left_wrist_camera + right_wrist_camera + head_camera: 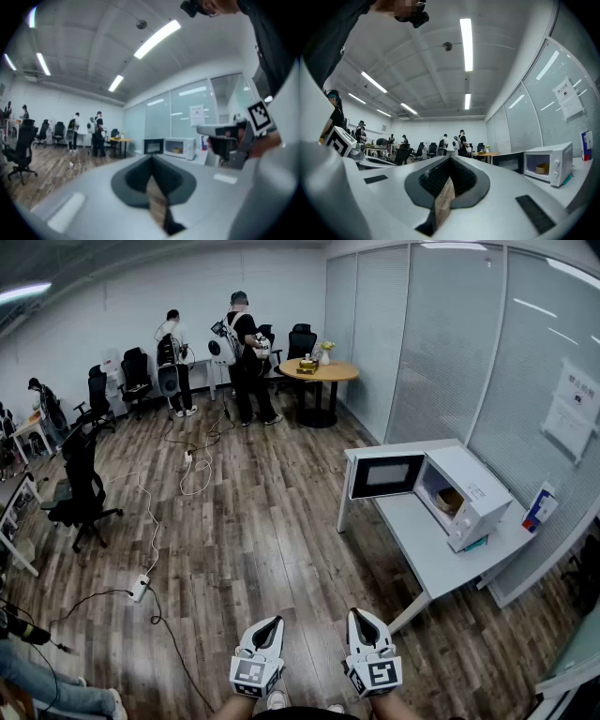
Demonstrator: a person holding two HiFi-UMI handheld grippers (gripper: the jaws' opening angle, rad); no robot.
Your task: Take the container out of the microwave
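The white microwave (473, 488) stands on a white table (422, 545) at the right, its dark door (386, 474) swung open to the left. A tan container (450, 500) sits inside the cavity. My left gripper (277, 620) and right gripper (356, 613) are at the bottom of the head view over the wood floor, well short of the table, both shut and holding nothing. The left gripper view shows the jaws (151, 159) together, the microwave (180, 147) small and far off. In the right gripper view the jaws (450, 159) meet, with the microwave (551, 164) and container (542, 168) at the right.
Cables and a power strip (139, 588) lie across the floor to the left. A black office chair (80, 488) stands at left. Two people stand at the far end by a round wooden table (319, 371). A glass partition (525, 381) runs behind the white table.
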